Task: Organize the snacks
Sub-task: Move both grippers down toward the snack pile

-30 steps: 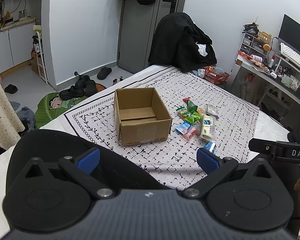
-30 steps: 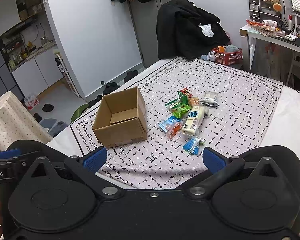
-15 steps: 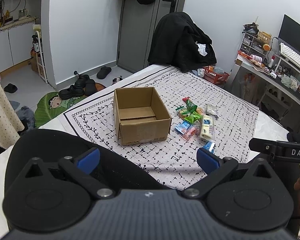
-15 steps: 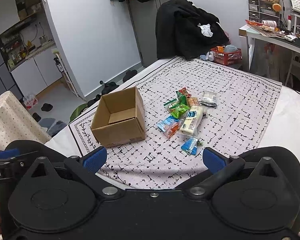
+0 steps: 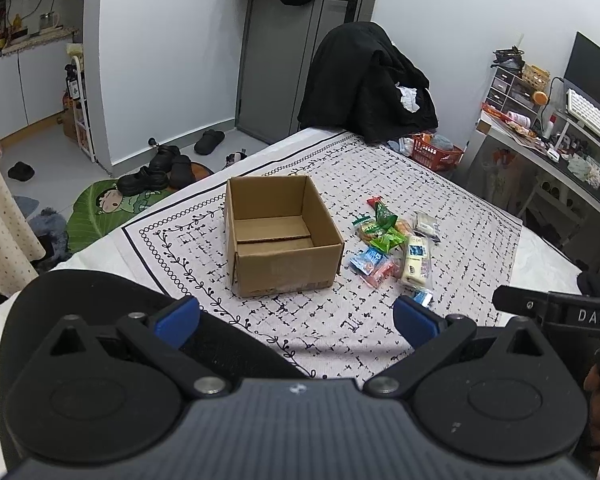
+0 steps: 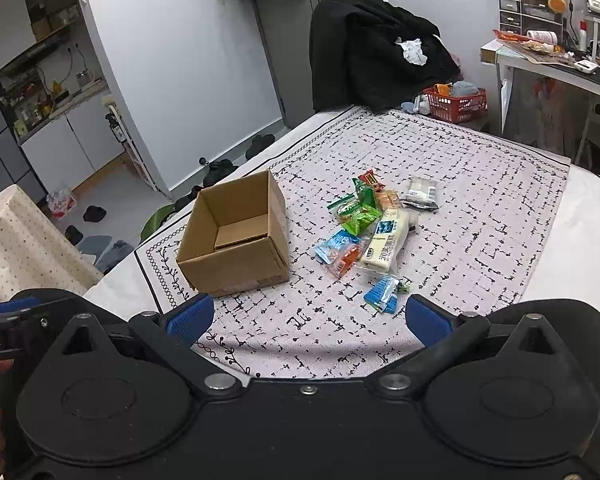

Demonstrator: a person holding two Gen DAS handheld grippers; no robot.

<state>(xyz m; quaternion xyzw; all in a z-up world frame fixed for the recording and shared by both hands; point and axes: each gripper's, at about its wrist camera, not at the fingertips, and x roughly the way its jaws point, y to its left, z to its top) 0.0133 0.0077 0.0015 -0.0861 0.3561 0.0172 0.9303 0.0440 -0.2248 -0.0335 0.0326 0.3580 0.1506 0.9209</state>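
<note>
Roughly lengthwise: long cream snack pkt pointing away from tools.

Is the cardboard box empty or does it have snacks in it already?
Empty. The cardboard box shows only its bare floor; the snacks all lie on the cloth beside it.

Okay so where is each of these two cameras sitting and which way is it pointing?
Left wrist: on the left gripper, facing forward and down at the cardboard box; its open blue-tipped fingers show, plus the right gripper at right edge.
Right wrist: on the right gripper, aimed at the snack packets; its open fingers show, the left gripper at left edge.
Shared: box, snack packets, patterned cloth, black coat.
</note>
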